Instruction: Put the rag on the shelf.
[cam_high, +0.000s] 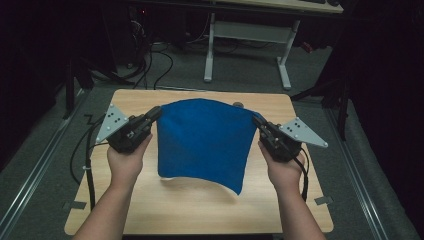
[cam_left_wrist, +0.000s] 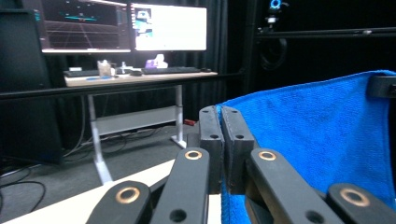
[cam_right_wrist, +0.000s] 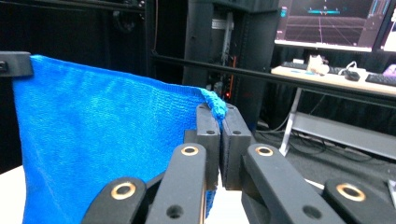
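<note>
While both my hands are raised over the table (cam_high: 200, 210), I hold a blue cloth (cam_high: 202, 140) stretched between my two grippers, one top corner in each. Left gripper (cam_high: 156, 114): jaws clenched on the cloth's left top corner; in the left gripper view the two black pads stand pressed together with the blue edge pinched between them, cloth (cam_left_wrist: 322, 135) spreading away to the right. Right gripper (cam_high: 257, 120): jaws likewise clamped, on the right top corner; in the right gripper view a small bunch of blue fabric pokes up above the closed pads, cloth (cam_right_wrist: 102, 154) hanging off to the left. Seen from above, the top edge runs slightly arched between the grippers. Cloth hangs down from that edge toward me, lower edge curling, its lower right corner dipping lowest above the wood. Whether the lower edge touches the table I cannot tell. Table is pale wood, rounded corners. Beyond it, on the floor, a white-legged desk (cam_high: 247, 45). Left gripper view also shows lit monitors (cam_left_wrist: 123, 28) on that desk.
</note>
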